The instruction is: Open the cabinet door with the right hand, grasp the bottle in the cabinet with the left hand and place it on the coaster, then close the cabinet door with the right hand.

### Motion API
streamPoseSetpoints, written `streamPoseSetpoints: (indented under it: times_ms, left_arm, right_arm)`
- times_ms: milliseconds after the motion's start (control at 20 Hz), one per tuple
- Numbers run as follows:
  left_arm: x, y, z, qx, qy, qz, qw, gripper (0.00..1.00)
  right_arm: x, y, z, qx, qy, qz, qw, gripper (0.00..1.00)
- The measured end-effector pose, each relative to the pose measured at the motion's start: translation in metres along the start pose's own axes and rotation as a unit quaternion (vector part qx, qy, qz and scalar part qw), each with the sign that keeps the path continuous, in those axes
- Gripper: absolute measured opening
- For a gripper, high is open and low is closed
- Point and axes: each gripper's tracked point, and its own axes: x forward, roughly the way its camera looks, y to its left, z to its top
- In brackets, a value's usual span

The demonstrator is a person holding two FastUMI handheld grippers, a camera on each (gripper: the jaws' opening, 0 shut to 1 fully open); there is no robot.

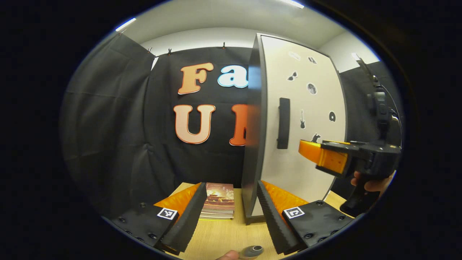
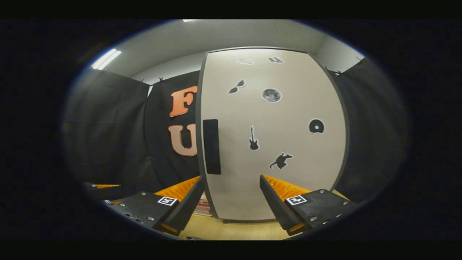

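Observation:
A white cabinet door (image 2: 288, 115) with small stickers and a black vertical handle (image 2: 212, 146) stands shut in front of my right gripper (image 2: 231, 198), which is open and a short way off, with nothing between its fingers. In the left gripper view the cabinet's door (image 1: 310, 169) and handle (image 1: 283, 122) are at right, its dark side panel (image 1: 252, 144) facing me. The right gripper (image 1: 306, 150), held by a hand (image 1: 371, 184), hovers before the door, right of the handle. My left gripper (image 1: 229, 213) is open over the table. The cabinet's inside is hidden.
A stack of books (image 1: 218, 206) lies on the wooden table (image 1: 223, 238) left of the cabinet. A small grey round object (image 1: 252, 251) and a fingertip show at the left gripper view's bottom edge; I cannot tell what the object is. Black cloth walls surround the booth.

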Motion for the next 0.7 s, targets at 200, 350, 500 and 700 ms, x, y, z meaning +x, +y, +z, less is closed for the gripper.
streamPoseSetpoints:
  times_ms: [200,350,500,700]
  left_arm:
    - [-0.038,-0.028,0.008,0.003,0.0,-0.005,1.0,0.92]
    - [-0.065,-0.047,0.007,0.008,0.002,-0.012,1.0,0.91]
    - [-0.086,-0.062,0.008,0.006,0.009,-0.013,1.0,0.9]
    - [-0.105,-0.073,0.014,0.016,0.005,-0.013,1.0,0.92]
  right_arm:
    - [-0.081,-0.028,-0.007,-0.013,0.013,-0.025,1.0,0.94]
    - [-0.136,-0.045,-0.002,-0.009,0.013,-0.045,0.999,0.94]
    - [-0.181,-0.063,0.008,-0.001,0.004,-0.06,0.998,0.94]
    - [-0.212,-0.077,0.013,0.004,-0.004,-0.074,0.997,0.94]
